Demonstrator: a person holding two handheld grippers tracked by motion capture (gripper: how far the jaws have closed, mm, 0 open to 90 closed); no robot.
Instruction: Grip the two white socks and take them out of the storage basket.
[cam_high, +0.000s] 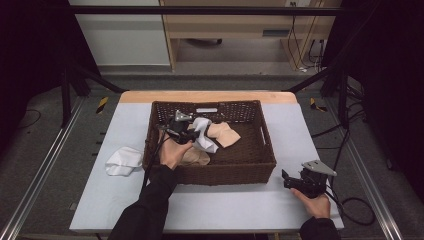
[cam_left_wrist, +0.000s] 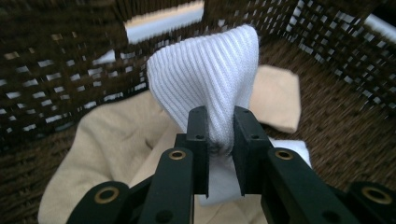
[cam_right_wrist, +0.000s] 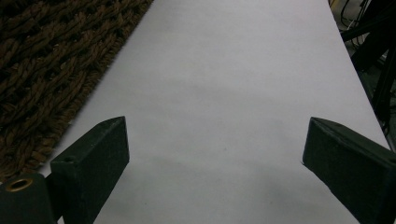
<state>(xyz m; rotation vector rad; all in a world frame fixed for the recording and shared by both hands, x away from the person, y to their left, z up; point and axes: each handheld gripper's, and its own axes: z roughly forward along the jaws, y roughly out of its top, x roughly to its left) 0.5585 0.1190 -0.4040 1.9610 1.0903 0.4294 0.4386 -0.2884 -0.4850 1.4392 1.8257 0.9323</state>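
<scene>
The left gripper (cam_left_wrist: 219, 135) sits inside the basket (cam_high: 225, 175), near its rear left corner, with its jaws pinching a fold of the white ribbed cloth (cam_left_wrist: 210, 79). In the left gripper view the cloth bunches between the two pads and fans out above them, so the gathered part stands raised off the basket floor. The beige cloths (cam_left_wrist: 112, 140) lie under and around the white cloth on the basket floor; one reaches toward the middle of the basket, another lies against its front left wall. In the high view the left gripper (cam_high: 181, 127) is held by the left hand (cam_high: 172, 152), which reaches over the front wall of the basket. A second white cloth (cam_high: 123, 161) lies on the table (cam_high: 225, 205), just outside the left wall of the basket. The right gripper (cam_high: 292, 181) rests on the table off the front right corner of the basket, held by the right hand (cam_high: 314, 202). In the right gripper view its jaws stand spread wide with nothing between them, over the bare table beside the basket wall.
</scene>
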